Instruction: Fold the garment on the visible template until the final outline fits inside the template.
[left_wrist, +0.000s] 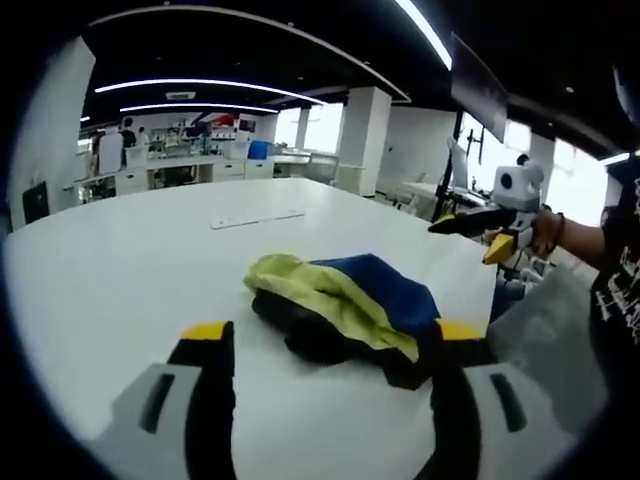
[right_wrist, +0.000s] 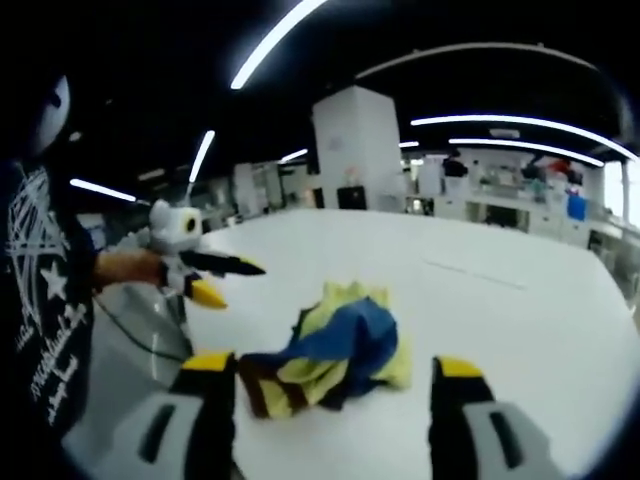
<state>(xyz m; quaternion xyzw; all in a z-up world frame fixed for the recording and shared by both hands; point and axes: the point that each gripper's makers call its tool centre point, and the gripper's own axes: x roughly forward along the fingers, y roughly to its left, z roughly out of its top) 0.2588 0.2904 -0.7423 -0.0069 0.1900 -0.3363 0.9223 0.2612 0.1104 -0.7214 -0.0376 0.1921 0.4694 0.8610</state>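
A crumpled garment (left_wrist: 345, 300), yellow, blue and black, lies bunched on the white table (left_wrist: 120, 270). My left gripper (left_wrist: 333, 338) hovers just in front of it, open, its yellow-tipped jaws standing wide on either side of the heap with nothing between them. In the right gripper view the same garment (right_wrist: 335, 350) sits close ahead of my right gripper (right_wrist: 331, 366), which is also open and holds nothing. Each gripper shows in the other's view, held in the air past the table edge: the right gripper (left_wrist: 465, 238) and the left gripper (right_wrist: 238, 283).
A thin pale strip (left_wrist: 255, 217) lies on the table beyond the garment. A person in a dark printed shirt (right_wrist: 40, 300) stands at the table edge. Desks, a white column (right_wrist: 365, 150) and shelves stand far behind.
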